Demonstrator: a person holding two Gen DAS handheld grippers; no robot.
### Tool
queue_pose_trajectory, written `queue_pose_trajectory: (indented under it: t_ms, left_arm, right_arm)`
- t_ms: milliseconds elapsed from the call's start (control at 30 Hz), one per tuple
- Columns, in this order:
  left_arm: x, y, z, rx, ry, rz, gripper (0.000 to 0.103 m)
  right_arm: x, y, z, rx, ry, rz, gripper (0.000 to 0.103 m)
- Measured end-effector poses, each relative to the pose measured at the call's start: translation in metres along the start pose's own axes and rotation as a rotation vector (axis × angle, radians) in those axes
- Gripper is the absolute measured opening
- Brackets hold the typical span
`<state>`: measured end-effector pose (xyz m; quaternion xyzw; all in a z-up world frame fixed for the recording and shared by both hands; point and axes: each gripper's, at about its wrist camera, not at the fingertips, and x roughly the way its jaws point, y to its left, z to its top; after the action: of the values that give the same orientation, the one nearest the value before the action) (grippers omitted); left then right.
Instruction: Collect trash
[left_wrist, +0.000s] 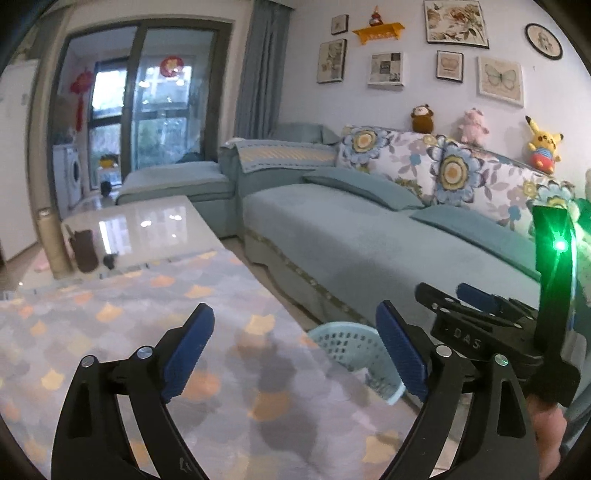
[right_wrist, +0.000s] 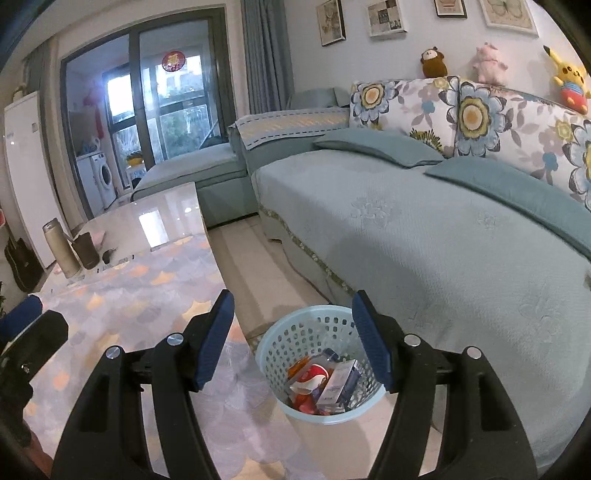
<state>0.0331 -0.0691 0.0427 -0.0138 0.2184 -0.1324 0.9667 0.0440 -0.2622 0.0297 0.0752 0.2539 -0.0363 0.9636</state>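
Trash (right_wrist: 325, 380) sits in the blue basket (right_wrist: 280, 354) on the floor, off the table's (right_wrist: 147, 295) sofa-side edge: cartons and wrappers, likely light and crushable, so pinch a carton's flat sides. Right gripper (right_wrist: 293, 341) and left gripper (left_wrist: 295, 350) both gape, holding nothing.

In the left view, the right jaw hides half the basket (left_wrist: 343, 341); wrappers (right_wrist: 325, 380) between the right gripper's jaws are unreadable.

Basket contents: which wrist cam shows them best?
Right wrist: it looks down into the blue basket, showing packaging and cartons inside. Left wrist shows only part of its rim and wall, behind a finger; contents hidden.
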Motion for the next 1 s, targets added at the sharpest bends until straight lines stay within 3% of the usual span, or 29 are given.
queue_pose_trajectory:
  t_ms: [167, 267, 367, 500, 733, 1000]
  left_arm:
    - [-0.004, 0.026, -0.025, -0.105, -0.03, 0.061, 0.091]
    - [-0.001, 0.035, -0.042, -0.073, -0.02, 0.115, 0.091]
    - [0.011, 0.038, -0.041, -0.032, 0.027, 0.154, 0.091]
    - [0.01, 0.052, -0.04, -0.088, 0.015, 0.179, 0.091]
    - [0.007, 0.058, -0.038, -0.109, 0.0, 0.231, 0.091]
    - [0.006, 0.049, -0.039, -0.065, -0.005, 0.251, 0.093]
  right_arm:
    - [-0.002, 0.008, -0.016, -0.028, -0.074, -0.037, 0.063]
    - [0.003, 0.011, -0.027, -0.063, -0.089, -0.047, 0.065]
    - [0.022, 0.014, -0.035, -0.081, -0.026, -0.031, 0.065]
    - [0.034, 0.018, -0.038, -0.098, 0.011, -0.043, 0.065]
    - [0.021, 0.03, -0.039, -0.142, -0.043, -0.032, 0.066]
    - [0.002, 0.045, -0.043, -0.217, -0.122, -0.031, 0.071]
